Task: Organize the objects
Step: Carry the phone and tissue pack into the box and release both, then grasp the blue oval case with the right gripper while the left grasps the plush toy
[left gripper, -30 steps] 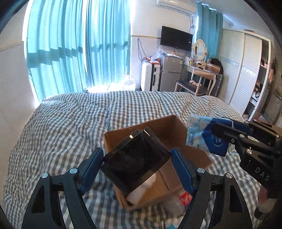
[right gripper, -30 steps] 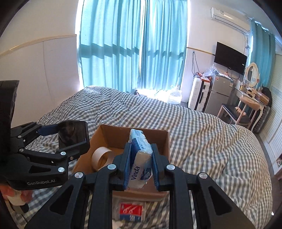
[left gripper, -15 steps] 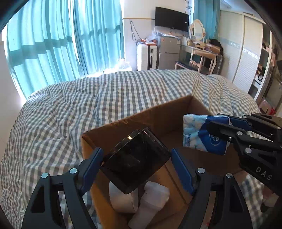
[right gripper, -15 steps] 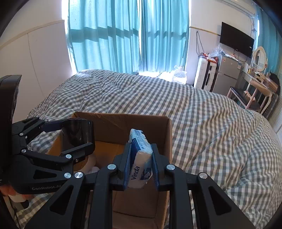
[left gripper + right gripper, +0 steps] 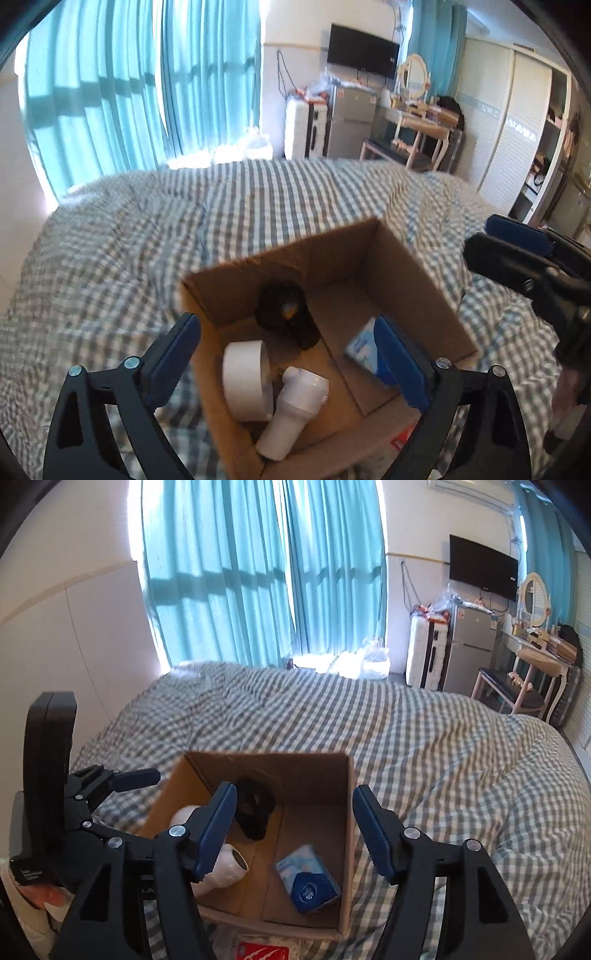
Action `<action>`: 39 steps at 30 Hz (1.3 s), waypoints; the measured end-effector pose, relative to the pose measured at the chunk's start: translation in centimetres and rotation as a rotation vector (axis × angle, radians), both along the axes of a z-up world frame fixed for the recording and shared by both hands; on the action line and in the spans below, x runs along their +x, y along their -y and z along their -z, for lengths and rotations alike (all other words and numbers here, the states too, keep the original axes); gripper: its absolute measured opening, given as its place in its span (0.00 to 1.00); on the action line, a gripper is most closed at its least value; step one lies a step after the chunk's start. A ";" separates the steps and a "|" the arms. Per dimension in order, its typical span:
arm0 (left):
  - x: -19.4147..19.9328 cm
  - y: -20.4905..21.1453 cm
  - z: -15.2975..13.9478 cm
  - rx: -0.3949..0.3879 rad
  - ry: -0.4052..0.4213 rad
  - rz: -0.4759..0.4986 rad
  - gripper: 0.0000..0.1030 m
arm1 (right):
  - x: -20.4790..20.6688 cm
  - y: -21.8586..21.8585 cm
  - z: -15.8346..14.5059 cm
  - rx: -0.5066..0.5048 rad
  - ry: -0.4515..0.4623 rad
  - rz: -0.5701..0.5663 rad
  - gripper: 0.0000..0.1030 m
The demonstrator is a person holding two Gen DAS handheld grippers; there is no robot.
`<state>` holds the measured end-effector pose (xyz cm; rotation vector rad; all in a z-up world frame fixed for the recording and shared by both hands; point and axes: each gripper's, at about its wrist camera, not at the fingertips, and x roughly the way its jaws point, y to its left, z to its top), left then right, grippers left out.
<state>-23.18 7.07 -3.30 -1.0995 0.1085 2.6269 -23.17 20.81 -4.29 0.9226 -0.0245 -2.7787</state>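
Ahead of my grippers I see teal curtains (image 5: 258, 572) across the bright window, with a clear plastic bag (image 5: 375, 662) on the floor below them. Further right, a black TV (image 5: 482, 572) hangs on the wall above a silver fridge (image 5: 467, 646). A white suitcase (image 5: 297, 127) stands beside the fridge, then a dressing table (image 5: 424, 123) with an oval mirror (image 5: 415, 75), and a wardrobe (image 5: 517, 125) far right.

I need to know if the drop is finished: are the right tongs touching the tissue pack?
Apart. The right wrist view shows the right tongs open above the cardboard box, with the tissue pack lying on its floor.
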 end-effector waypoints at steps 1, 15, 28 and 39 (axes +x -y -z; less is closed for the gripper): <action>0.9 0.3 -1.2 -0.002 -0.031 -0.004 0.96 | 0.7 -0.1 -0.8 0.004 -0.013 0.004 0.65; 10.4 3.7 -4.0 -0.025 -0.107 -0.102 1.00 | 11.7 0.7 -0.4 0.057 0.028 -0.017 0.69; 13.8 1.8 6.3 -0.117 0.024 -0.117 1.00 | 12.5 2.5 12.7 0.108 0.325 -0.097 0.69; 13.0 3.9 9.4 -0.013 0.140 -0.101 1.00 | 13.2 4.6 16.8 0.235 0.470 -0.167 0.69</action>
